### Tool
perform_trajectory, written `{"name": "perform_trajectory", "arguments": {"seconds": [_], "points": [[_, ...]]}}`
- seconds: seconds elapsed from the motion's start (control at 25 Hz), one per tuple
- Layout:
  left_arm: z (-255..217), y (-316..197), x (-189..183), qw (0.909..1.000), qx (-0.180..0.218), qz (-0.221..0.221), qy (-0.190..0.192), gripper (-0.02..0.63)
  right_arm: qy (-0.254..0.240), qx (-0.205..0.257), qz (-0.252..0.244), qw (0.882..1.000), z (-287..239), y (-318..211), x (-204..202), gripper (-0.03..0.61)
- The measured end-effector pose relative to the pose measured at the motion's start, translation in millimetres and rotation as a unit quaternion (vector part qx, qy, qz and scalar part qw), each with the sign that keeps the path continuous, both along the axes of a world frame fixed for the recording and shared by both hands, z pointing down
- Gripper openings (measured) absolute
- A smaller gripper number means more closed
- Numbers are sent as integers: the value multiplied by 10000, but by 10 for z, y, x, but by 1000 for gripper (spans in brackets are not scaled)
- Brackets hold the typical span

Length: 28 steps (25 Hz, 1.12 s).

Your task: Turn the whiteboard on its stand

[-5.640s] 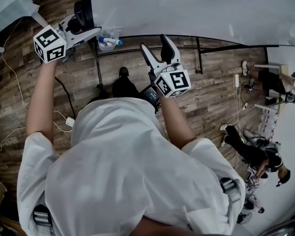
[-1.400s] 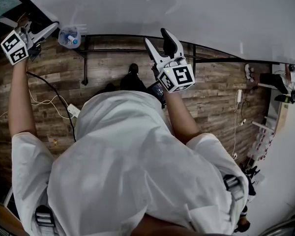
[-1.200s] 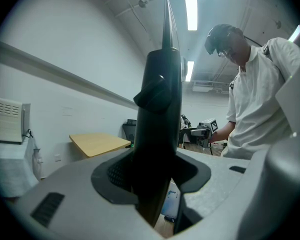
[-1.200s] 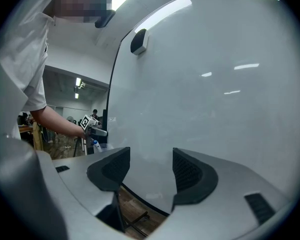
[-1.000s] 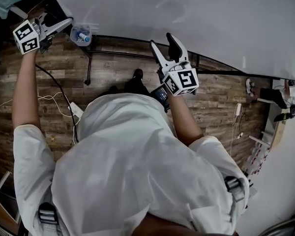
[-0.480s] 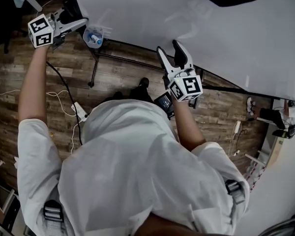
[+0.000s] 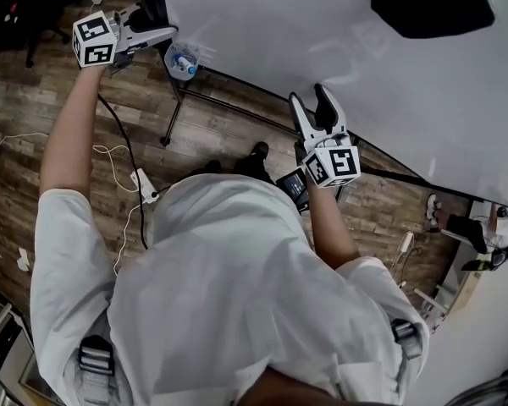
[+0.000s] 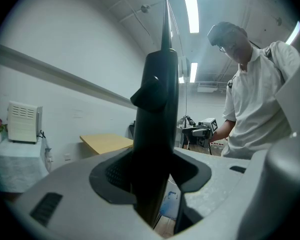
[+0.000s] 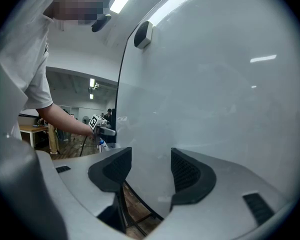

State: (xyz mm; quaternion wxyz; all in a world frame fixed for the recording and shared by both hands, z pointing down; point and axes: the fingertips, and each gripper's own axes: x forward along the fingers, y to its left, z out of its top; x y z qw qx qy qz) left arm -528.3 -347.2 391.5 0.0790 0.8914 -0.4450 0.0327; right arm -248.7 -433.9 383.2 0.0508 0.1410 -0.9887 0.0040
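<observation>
Head view has the big glossy white whiteboard (image 7: pixel 322 32) filling the upper right of the frame. Its lower edge runs on a slant from the upper left down to the right middle. My left gripper (image 7: pixel 159 22) sits in the upper left, clamped on the board's dark side edge. In the left gripper view that edge stands upright between the pads and fills the gap.

My right gripper (image 7: pixel 309 98) is at centre frame, on the lower edge. In the right gripper view its pads stand apart with that edge running down between them. I see neither pad pressing, and the jaws have just been closing.

Just beside my left gripper, a clear plastic cup of markers (image 7: pixel 183 60) sits at the board's lower corner. The thin black metal stand (image 7: pixel 237 112) shows below the lower edge, one leg reaching down to the brown wood-plank floor (image 7: pixel 51 117). A white power strip with its cable (image 7: pixel 144 184) lies near that leg, and bare planks spread to its left. At the lower right, a person's legs and shoes (image 7: pixel 467 227) are beside a pale wall.
</observation>
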Motion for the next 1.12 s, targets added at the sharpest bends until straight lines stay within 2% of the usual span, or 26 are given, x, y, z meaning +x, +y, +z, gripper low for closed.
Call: {"name": "perform_trajectory", "arguments": {"seconds": [0.36, 0.52, 0.72, 0.88, 1.04, 1.12], "points": [[167, 122, -260, 9997, -23, -203, 125, 207, 56, 14, -148, 9999, 73, 177, -260, 242], [164, 232, -428, 9983, -48, -578, 71, 233, 66, 77, -106, 9999, 35, 193, -212, 242], [32, 507, -508, 9939, 199, -1086, 62, 241, 75, 160, 131, 9998, -4, 109, 78, 242], [-236, 595, -496, 9846, 681, -1564, 392, 235, 23, 225, 392, 9990, -70, 15, 279, 242], [-555, 725, -297, 9681, 1150, -2109, 709, 222, -81, 300, 561, 9979, -136, 21, 422, 224], [-723, 744, -132, 9613, 1340, -2292, 741, 215, -146, 353, 630, 9973, -199, 42, 503, 215]]}}
